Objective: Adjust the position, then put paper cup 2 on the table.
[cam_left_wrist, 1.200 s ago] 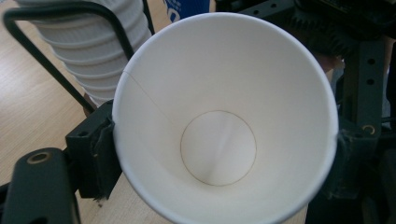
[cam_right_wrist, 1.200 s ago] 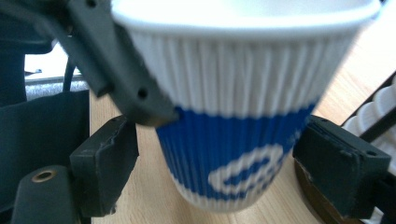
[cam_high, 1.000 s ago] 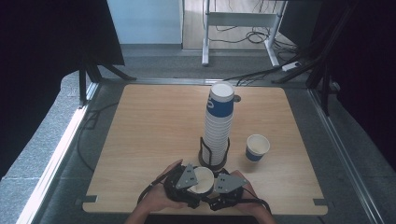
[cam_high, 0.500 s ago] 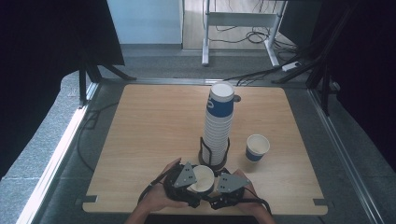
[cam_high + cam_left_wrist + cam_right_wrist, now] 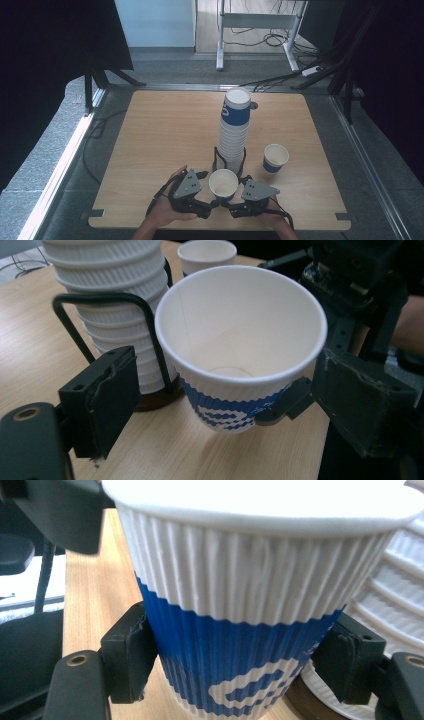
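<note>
Paper cup sits on table near front edge, between my two grippers, same spot as a second ago.

High view: left gripper and right gripper flank cup. Tall cup stack in wire holder just behind; spare cup to right, apart.

Left gripper view: jaws just opened up, then eased back; left pad clear of cup. I read this as handover.

Right gripper view: jaws clamped on blue band of cup. Stack close behind, so tight clearance.
</note>
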Available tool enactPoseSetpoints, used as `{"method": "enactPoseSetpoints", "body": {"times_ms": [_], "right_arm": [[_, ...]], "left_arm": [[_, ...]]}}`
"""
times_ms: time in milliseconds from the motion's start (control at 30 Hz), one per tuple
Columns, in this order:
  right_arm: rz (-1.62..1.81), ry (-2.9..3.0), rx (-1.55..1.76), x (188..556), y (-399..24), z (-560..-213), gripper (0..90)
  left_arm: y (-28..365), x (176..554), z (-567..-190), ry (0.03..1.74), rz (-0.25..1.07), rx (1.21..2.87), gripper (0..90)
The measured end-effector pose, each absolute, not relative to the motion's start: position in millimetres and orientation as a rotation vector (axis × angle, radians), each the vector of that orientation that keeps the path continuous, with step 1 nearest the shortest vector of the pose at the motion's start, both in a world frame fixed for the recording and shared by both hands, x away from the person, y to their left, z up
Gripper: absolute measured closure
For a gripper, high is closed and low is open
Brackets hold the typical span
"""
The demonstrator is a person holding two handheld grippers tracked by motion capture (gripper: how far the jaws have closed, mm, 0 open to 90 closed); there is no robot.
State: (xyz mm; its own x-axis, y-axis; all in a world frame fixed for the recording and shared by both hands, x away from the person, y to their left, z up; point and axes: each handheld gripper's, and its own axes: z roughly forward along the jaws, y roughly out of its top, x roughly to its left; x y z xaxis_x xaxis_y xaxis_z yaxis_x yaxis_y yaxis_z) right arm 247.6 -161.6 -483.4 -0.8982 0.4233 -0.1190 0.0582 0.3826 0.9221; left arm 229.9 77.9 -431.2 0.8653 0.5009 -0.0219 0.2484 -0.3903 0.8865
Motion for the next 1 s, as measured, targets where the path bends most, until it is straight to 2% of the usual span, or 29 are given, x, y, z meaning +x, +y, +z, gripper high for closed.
{"method": "enactPoseSetpoints", "body": {"times_ms": [1000], "right_arm": [[1.526, 2.186, 0.454, 248, -181, -468, 25.9]], "left_arm": [[86, 238, -442, 0.644, 0.289, 1.985, 14.9]]}}
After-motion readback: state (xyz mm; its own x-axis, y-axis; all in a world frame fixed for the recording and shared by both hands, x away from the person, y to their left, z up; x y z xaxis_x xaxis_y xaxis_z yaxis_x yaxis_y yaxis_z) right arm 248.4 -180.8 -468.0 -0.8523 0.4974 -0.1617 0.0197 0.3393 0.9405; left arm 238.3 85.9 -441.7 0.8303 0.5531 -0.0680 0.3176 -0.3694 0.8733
